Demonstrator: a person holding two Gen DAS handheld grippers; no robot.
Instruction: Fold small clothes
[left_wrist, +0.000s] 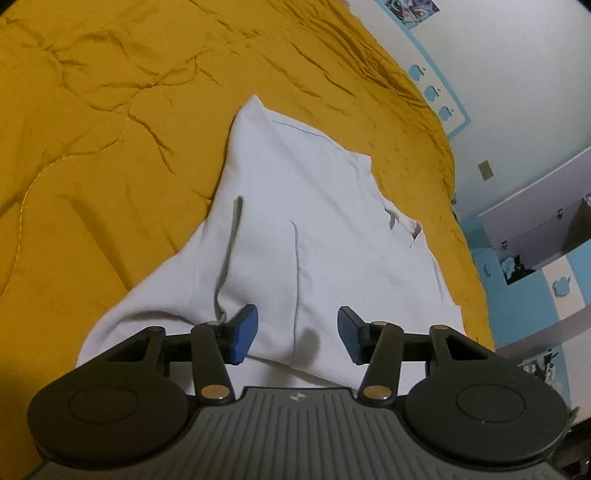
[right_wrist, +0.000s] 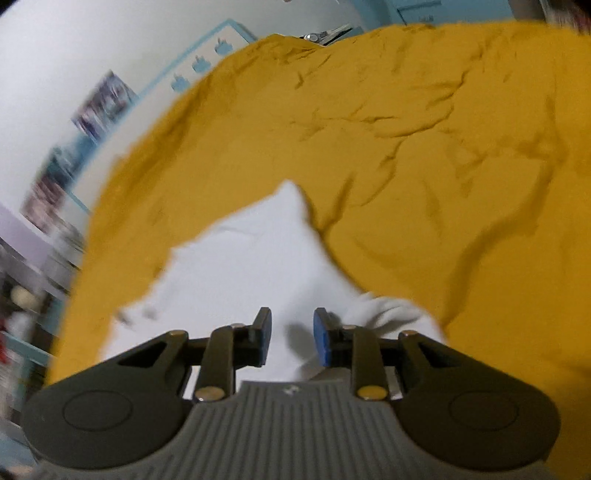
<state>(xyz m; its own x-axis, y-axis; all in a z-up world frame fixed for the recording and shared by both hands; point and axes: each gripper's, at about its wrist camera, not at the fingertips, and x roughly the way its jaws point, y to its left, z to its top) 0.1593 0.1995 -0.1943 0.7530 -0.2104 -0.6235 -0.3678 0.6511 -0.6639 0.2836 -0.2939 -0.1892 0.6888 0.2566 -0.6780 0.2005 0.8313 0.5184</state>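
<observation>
— Blue pads first, nearest the lens: on the left gripper the two rubber-faced fingers stand wide apart, with nothing between them.

— And under them?

— Under them lies the pale grey-white cotton garment, spread over the wrinkled mustard-yellow quilted bedspread. The near hem runs just below the fingertips; a long crease climbs from beside the left pad, and the cloth narrows to a point farther up the bed.

— What about the right gripper?

— Its blue-padded fingers stand closer than the left's but are parted too, holding nothing. That view is blurred. The same garment shows white below them, bunched into folds just beside the right-hand finger, tapering to a tip farther off on the yellow bedspread.

— And beyond the bed?

— A white wall with a light blue border and small blue apple shapes, plus posters; in the right view, blurred shelves at the left edge.
</observation>
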